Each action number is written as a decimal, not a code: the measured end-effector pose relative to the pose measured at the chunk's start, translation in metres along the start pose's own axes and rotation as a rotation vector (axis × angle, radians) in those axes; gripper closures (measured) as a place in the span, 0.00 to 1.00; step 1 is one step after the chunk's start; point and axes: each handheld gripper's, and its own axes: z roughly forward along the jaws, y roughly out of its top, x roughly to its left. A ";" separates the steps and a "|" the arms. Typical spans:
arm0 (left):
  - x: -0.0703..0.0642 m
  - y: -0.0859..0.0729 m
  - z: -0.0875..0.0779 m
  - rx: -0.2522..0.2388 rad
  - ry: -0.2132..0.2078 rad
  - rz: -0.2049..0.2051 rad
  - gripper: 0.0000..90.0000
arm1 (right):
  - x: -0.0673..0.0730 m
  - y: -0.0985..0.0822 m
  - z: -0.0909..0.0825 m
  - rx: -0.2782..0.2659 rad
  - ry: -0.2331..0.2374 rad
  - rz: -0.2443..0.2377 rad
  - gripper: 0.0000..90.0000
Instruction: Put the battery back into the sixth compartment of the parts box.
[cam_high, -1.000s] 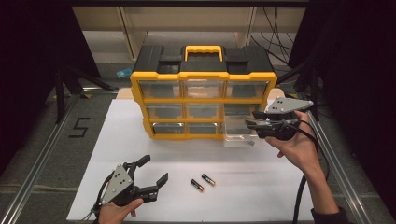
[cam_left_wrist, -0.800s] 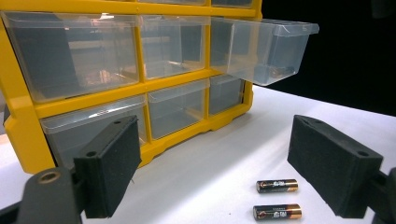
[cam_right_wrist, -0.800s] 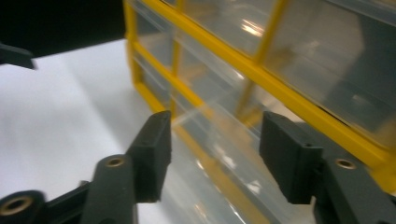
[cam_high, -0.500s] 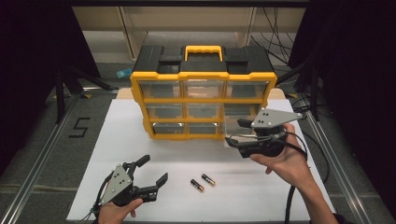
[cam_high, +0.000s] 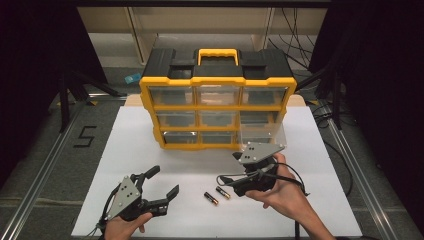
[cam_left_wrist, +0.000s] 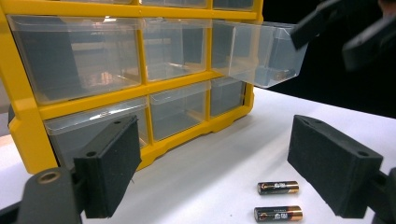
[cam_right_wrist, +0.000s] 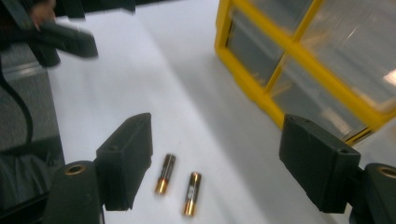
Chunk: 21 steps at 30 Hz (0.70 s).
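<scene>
A dark room surrounds a work table with grey carpet-like covering and metal rails (cam_high: 40, 180) along its sides; pale shelving stands behind it. A white rectangular board (cam_high: 135, 150) lies on the table as the work surface. Black tape on the grey covering to the left of the board forms the numeral "5" (cam_high: 85, 136).

At the far edge of the board stands a yellow plastic organiser cabinet with a black top, a yellow carry handle and nine clear plastic drawers (cam_high: 217, 100). Its middle-row drawer on the right, a clear plastic bin (cam_left_wrist: 261, 53), is pulled out towards the person.

Two black-and-gold cylindrical batteries (cam_high: 217, 195) lie side by side on the bare board in front of the cabinet, touching neither each other nor any gripper. Small print on their casings is too fine to read.

The left black gripper with a grey three-cornered plate (cam_high: 159, 184) is held low over the near left of the board, its jaws spread wide with nothing between them. In the left gripper view the batteries lie on the board ahead, between the two jaws' lines and nearer the right-hand one.

The right black gripper with a grey plate (cam_high: 226, 167) is held just right of the batteries, pointing left. Its jaws have just been opening and stand wide, empty. In the right gripper view the batteries lie below and ahead, between the jaws, closer to the left-hand one.
</scene>
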 end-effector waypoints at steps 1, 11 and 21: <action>0.000 0.000 0.000 0.000 0.000 0.001 0.19 | 0.001 -0.002 0.004 0.021 0.005 -0.008 0.31; 0.000 0.000 0.000 0.000 0.000 0.002 0.18 | 0.005 -0.026 0.044 0.181 0.014 -0.006 0.34; 0.000 0.000 0.000 0.001 -0.001 0.002 0.18 | 0.002 -0.046 0.077 0.313 0.045 -0.026 0.40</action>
